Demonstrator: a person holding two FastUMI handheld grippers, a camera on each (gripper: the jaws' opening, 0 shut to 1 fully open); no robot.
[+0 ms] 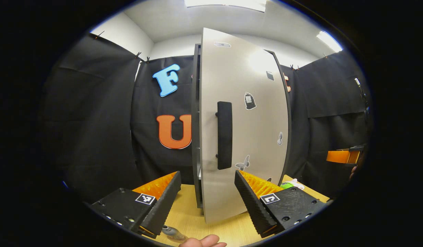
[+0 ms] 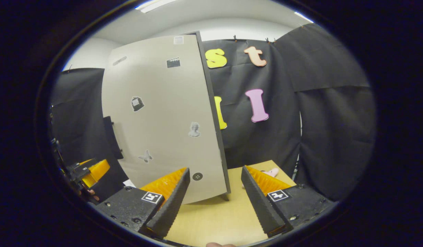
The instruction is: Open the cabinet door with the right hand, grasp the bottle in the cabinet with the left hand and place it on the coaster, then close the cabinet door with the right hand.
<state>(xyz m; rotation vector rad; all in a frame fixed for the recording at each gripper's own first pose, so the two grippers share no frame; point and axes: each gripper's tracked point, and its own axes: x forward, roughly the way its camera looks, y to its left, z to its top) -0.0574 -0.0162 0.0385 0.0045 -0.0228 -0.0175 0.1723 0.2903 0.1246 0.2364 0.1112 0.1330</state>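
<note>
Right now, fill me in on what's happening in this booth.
A person holds a gripper in each hand in front of a tall grey cabinet door with a black bar handle, standing on a light wooden table. The left gripper and right gripper are both open and empty. The door looks closed or nearly so; neither gripper touches the handle.

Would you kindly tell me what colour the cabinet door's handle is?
The handle is black, on the pale grey door; it shows best in the left gripper view.
</note>
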